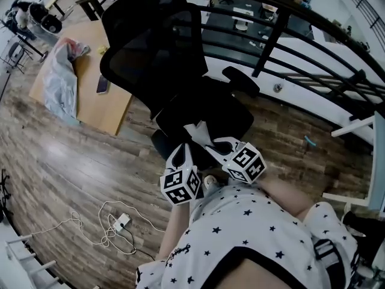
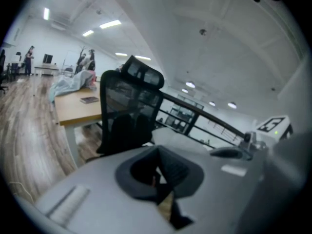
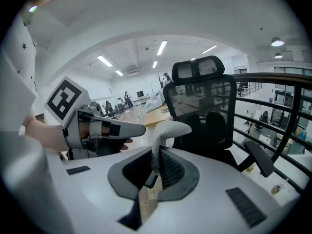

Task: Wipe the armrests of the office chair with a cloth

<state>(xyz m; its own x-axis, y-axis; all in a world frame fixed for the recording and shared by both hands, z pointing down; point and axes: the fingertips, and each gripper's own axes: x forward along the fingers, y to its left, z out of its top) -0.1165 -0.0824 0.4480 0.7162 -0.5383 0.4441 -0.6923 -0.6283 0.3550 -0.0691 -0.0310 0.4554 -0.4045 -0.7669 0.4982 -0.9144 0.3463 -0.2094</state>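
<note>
1. State: right gripper (image 3: 155, 172) is clamped on the lower end of a pale cloth (image 3: 168, 129). The rest of the cloth stands up and flops over above the jaws. The left gripper (image 2: 158, 179) has its jaws together with nothing between them.
2. Position: both grippers hang at the near edge of the office chair (image 1: 150, 53), over its seat. One armrest (image 1: 242, 80) sits at the far right, well apart from the cloth. A dark pad (image 1: 160, 143) at the near left is probably the other. The cloth touches neither.
3. Risk: only one end of the cloth is pinched. Dragging it along an armrest could pull it out of the jaws or bunch it, so that hard jaw tips scrape the pad instead.
4. Risk: the chair likely swivels or rolls. Sideways wiping pressure could turn the armrest away, because nothing braces the chair.
5. Risk: a loose cable (image 1: 114, 221) lies on the floor at the near left, so stepping round that way invites a snag.
</note>
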